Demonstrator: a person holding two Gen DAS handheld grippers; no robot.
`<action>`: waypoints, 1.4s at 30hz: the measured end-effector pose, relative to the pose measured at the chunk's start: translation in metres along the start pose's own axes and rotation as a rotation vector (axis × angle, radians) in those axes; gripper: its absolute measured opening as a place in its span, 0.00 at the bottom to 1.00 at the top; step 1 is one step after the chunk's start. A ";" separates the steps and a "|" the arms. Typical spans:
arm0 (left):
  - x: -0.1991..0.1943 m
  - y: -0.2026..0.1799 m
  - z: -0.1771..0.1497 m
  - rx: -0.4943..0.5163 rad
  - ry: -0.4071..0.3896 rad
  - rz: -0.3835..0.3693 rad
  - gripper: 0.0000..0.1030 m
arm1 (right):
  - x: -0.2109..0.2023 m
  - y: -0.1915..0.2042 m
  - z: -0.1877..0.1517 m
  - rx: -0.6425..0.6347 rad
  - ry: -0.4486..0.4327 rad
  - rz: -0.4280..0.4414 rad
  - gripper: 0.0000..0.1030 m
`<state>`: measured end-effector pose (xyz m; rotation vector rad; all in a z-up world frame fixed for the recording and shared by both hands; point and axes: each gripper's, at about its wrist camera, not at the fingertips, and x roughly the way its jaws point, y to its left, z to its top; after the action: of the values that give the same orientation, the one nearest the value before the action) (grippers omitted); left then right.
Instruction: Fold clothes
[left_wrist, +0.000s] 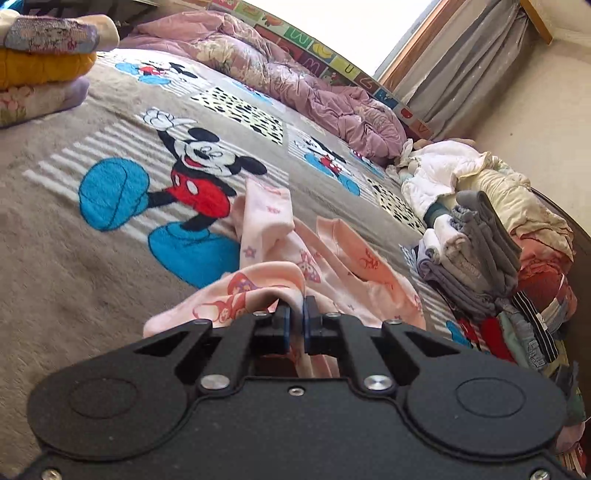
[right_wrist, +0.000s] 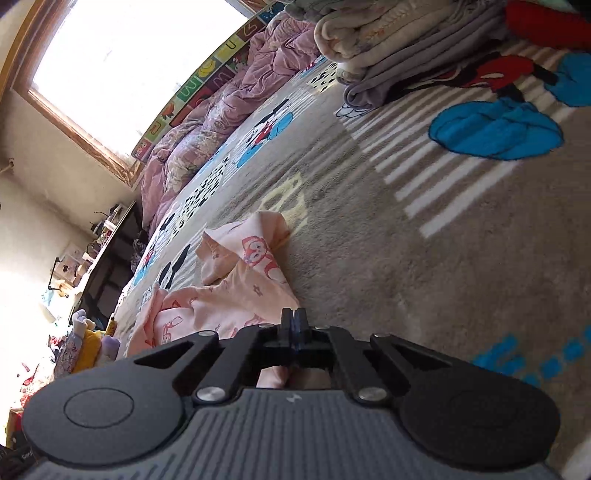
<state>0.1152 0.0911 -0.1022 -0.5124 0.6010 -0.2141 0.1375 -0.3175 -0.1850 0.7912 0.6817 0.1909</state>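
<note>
Low centre of each view: left claw (left_wrist: 296, 308) clamped on a fold of the pink printed garment (left_wrist: 332, 254); right claw (right_wrist: 294, 319) pinched tight on another edge of it. Garment crumpled on the grey cartoon-mouse blanket (left_wrist: 92, 258) covering the bed. Farther right, folded clothes stack (left_wrist: 476, 251); upper centre, rumpled purple quilt (left_wrist: 280, 70).

Pale pink cartoon-printed garment (left_wrist: 332, 258) on a grey cartoon-mouse blanket (left_wrist: 74, 258).
</note>
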 end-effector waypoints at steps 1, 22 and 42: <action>-0.007 0.003 0.004 -0.007 -0.015 0.006 0.04 | -0.009 -0.001 -0.007 0.008 0.003 0.007 0.03; 0.012 0.004 -0.071 -0.153 0.079 0.095 0.60 | 0.060 0.016 0.007 0.016 0.108 0.010 0.11; -0.055 0.031 -0.064 -0.184 0.255 0.036 0.06 | -0.060 -0.003 -0.099 0.182 0.137 0.039 0.10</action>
<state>0.0342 0.1110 -0.1365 -0.6573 0.8832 -0.1918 0.0283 -0.2853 -0.2077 0.9728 0.8214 0.2219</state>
